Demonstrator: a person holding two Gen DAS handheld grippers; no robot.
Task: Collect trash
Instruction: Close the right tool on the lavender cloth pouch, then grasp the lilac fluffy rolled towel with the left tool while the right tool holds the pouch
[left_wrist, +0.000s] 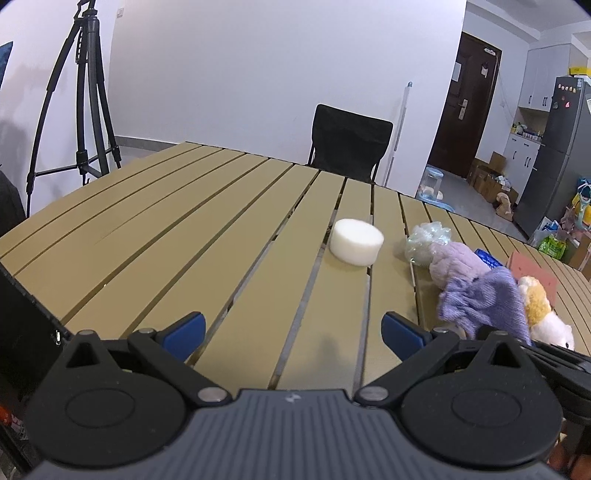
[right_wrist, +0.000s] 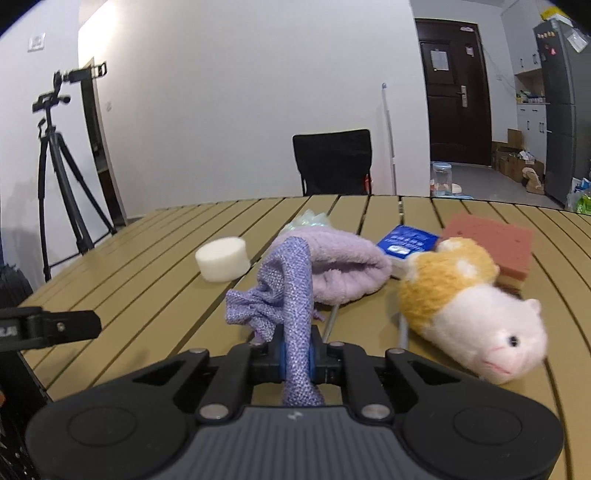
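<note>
Right tongs (right_wrist: 298, 360) clamped on a purple cloth (right_wrist: 295, 295) above the slatted surface (right_wrist: 147, 258).
The cloth rises from the pads and joins a lilac fluffy bundle (right_wrist: 343, 266). Right of the cloth lies a plush toy (right_wrist: 469, 314), with a blue packet (right_wrist: 406, 240) and pink sponge (right_wrist: 495, 243) behind it. Left of the cloth sits 1 white foam disc (right_wrist: 222, 264). Crumpled clear plastic (left_wrist: 424, 243) lies behind the bundle. Left tongs (left_wrist: 293, 332) gape wide, holding nothing.

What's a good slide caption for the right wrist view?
Right gripper shut on a purple cloth, beside a plush toy and white foam puck on the slatted table.
</note>
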